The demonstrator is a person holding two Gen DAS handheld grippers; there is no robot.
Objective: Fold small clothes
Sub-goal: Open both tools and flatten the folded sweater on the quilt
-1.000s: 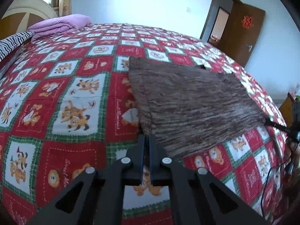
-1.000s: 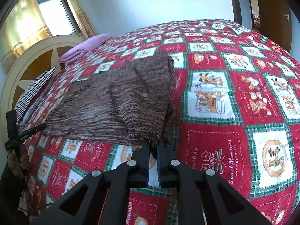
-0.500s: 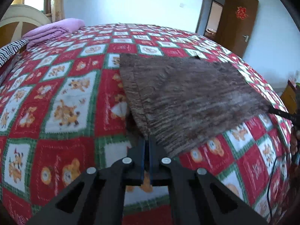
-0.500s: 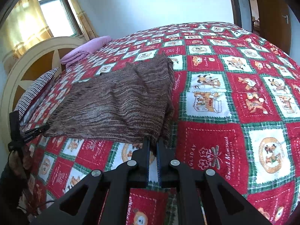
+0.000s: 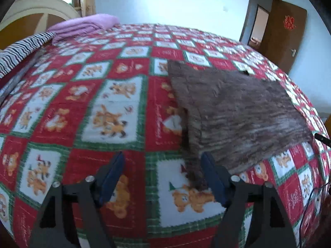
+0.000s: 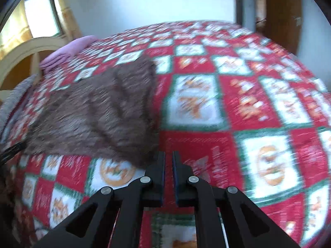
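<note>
A brown knitted garment (image 5: 233, 111) lies folded on the red and green patchwork bedspread (image 5: 103, 111). My left gripper (image 5: 163, 171) is open, its jaws wide apart, and the garment's near corner lies between them beside the right finger. In the right wrist view the garment (image 6: 103, 113) lies to the left of my right gripper (image 6: 169, 163), which is nearly shut with a thin gap and holds nothing I can see. This view is blurred by motion.
A folded pink blanket (image 5: 82, 24) and a striped pillow (image 5: 20, 49) lie at the head of the bed by the cream headboard (image 6: 26, 60). A brown door (image 5: 283, 33) stands open at the far right. The other gripper's tip (image 5: 321, 138) shows at the garment's far corner.
My left gripper has opened and let go of the garment's corner. My right gripper has come off the garment's edge and swung to the right; the garment now lies flat.
</note>
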